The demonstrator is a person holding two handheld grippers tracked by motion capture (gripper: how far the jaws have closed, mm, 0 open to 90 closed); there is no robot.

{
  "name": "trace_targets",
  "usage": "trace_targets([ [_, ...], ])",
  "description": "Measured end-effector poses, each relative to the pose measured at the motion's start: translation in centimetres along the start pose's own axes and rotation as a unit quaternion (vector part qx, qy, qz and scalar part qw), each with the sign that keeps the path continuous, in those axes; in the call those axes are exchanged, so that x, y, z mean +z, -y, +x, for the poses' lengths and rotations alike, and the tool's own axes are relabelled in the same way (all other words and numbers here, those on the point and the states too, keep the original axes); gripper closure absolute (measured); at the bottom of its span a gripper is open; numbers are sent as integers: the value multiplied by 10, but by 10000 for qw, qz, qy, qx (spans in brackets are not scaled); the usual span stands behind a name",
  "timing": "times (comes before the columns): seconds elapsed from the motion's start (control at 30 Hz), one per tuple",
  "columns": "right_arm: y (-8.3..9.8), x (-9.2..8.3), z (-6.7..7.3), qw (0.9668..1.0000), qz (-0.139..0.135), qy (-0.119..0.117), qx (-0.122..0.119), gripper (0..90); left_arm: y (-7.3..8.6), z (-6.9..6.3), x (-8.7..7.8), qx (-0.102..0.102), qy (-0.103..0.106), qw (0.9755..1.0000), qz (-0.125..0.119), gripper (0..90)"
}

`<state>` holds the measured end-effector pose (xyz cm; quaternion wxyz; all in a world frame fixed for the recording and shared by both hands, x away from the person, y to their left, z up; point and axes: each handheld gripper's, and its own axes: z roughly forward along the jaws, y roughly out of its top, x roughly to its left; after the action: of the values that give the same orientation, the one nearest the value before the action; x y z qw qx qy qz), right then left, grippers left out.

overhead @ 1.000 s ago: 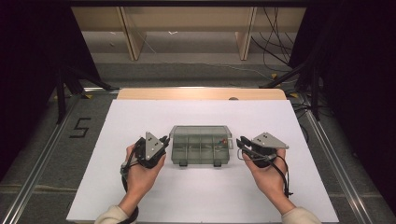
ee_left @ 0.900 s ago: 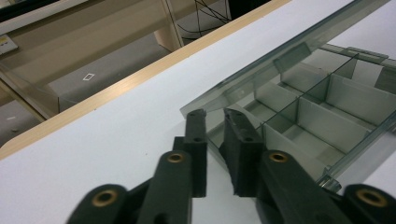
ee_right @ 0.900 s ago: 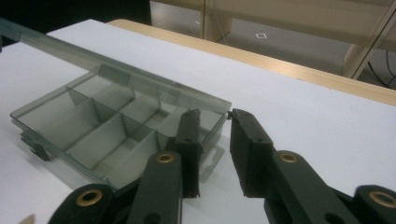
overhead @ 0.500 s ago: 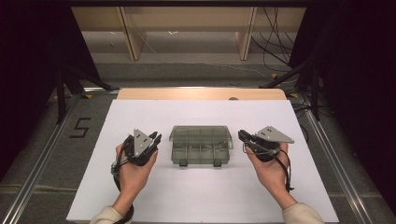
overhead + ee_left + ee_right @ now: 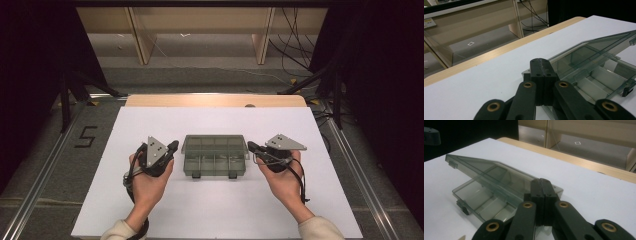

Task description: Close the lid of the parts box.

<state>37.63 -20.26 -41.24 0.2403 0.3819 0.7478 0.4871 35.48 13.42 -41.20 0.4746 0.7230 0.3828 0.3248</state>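
1. My left gripper (image 5: pixel 172 146) and right gripper (image 5: pixel 250 146) are clenched on nothing, jaws having just closed.
2. The clear compartment box (image 5: pixel 215 156) sits between them, lid (image 5: pixel 486 173) propped ajar.
3. Beyond lies the white table (image 5: pixel 215 117).

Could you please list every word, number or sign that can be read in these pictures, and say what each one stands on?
"5": a dark digit marked on the grey floor left of the white table, seen in the high view.
A small label at the left edge of the left gripper view, on the far shelving: too blurred to read.
The clear compartment box bears no readable text.
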Motion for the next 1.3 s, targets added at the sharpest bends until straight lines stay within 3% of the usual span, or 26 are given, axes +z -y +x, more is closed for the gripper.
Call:
trace_targets([
  [0.3, 3, 6, 6, 9999, 138, -15, -91, 900, 2, -7, 6, 249, 140, 9996, 79, 899],
  [0.77, 12, 13, 10, 9985, 519, -86, -121, 900, 14, -14, 15, 290, 241, 9980, 500, 899],
  [0.87, 14, 14, 10, 9978, 650, -114, -82, 900, 15, -16, 17, 392, 280, 9971, 596, 899],
  [1.03, 16, 16, 11, 9970, 752, -111, -120, 900, 21, -20, 21, 373, 340, 9961, 730, 899],
  [1.07, 17, 16, 11, 9969, 765, -89, -131, 900, 21, -19, 22, 448, 353, 9956, 744, 899],
  [1.13, 18, 17, 11, 9964, 838, -99, -103, 900, 24, -20, 23, 378, 353, 9954, 812, 899],
  [1.3, 24, 21, 10, 9946, 1021, -120, -136, 900, 27, -19, 26, 487, 411, 9935, 939, 899],
])
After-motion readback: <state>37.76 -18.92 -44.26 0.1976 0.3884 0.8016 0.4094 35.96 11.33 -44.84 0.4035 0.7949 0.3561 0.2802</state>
